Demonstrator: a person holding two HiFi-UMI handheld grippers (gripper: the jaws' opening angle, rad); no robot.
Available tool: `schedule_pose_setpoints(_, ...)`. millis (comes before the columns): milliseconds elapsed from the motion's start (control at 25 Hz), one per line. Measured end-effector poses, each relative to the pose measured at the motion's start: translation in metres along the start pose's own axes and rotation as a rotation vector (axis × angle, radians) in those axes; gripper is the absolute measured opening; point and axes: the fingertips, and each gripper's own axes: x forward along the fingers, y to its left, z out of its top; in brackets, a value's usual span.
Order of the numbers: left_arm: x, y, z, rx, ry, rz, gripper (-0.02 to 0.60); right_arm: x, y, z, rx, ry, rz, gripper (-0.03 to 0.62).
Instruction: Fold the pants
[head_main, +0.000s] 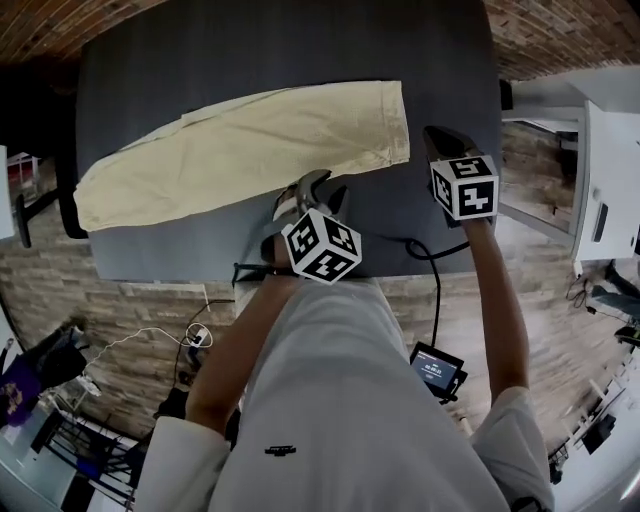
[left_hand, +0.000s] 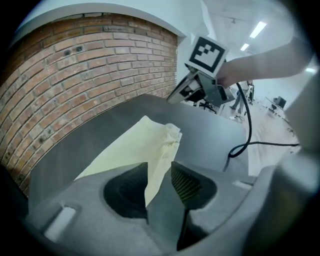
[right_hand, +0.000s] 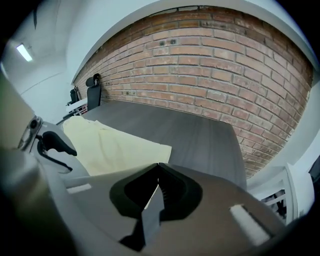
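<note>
Pale yellow pants (head_main: 250, 150) are laid out flat on the dark grey table (head_main: 200, 50), already doubled lengthwise into one long strip. In the head view the strip runs on a slant across the table, with the narrower rounded end low at the left near the table's left edge and the broader squared-off end high at the right. The left gripper (head_main: 312, 185) sits at the near long edge of the cloth, towards that broad end. Its own view has the jaws of the left gripper (left_hand: 160, 167) standing well apart, with the pants (left_hand: 150, 145) stretching away beyond the gap and the pads pressing on nothing. Whether its tips touch the fabric edge I cannot tell. Over to the right gripper (head_main: 435, 135), which hangs above bare table just off the broad end's right corner, beside the cloth and not on it. Its view shows the right gripper (right_hand: 158, 167) with jaws closed tight together and nothing caught between them, while the pants (right_hand: 110, 147) lie off to its left on the table (right_hand: 200, 135). From the left gripper view, the right gripper (left_hand: 175, 97) hovers clear above the table (left_hand: 210, 130), past the far end of the strip.
</note>
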Motion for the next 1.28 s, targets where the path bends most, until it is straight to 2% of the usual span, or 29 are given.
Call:
schedule_pose_setpoints(120, 0.021, -0.014, 0.02, 0.013, -0.012, -0.012, 0.155, 0.018, -0.009, 0.006, -0.009, 0.023, 0.031, 0.051)
schedule_pose_setpoints(280, 0.043, -0.023, 0.04, -0.05, -0.024, -0.024, 0.156, 0.043, -0.014, 0.01, -0.033, 0.052, 0.075, 0.052)
schedule_pose_setpoints(400, 0.065, -0.027, 0.053, -0.068, -0.025, -0.029, 0.165, 0.061, -0.017, 0.012, -0.042, 0.066, 0.106, 0.061)
schedule_pose_setpoints(680, 0.126, -0.056, 0.07, 0.01, 0.004, -0.057, 0.221, 0.094, -0.034, 0.014, -0.001, 0.085, 0.156, 0.109)
schedule_pose_setpoints(800, 0.148, -0.062, 0.062, 0.061, 0.042, -0.023, 0.249, 0.104, -0.044, 0.016, 0.065, 0.084, 0.179, 0.121)
schedule_pose_setpoints(920, 0.147, -0.06, 0.055, 0.05, 0.057, 0.002, 0.25, 0.11, -0.042, 0.019, 0.095, 0.1, 0.211, 0.147)
schedule_pose_setpoints(1040, 0.146, -0.066, 0.054, 0.007, 0.053, -0.016, 0.213, 0.117, -0.042, 0.02, 0.088, 0.115, 0.221, 0.153)
schedule_pose_setpoints(1120, 0.146, -0.073, 0.054, -0.023, 0.042, -0.04, 0.15, 0.124, -0.041, 0.016, 0.097, 0.128, 0.239, 0.152)
schedule_pose_setpoints(1280, 0.146, -0.08, 0.052, -0.023, 0.045, -0.039, 0.093, 0.128, -0.035, 0.013, 0.091, 0.142, 0.269, 0.179)
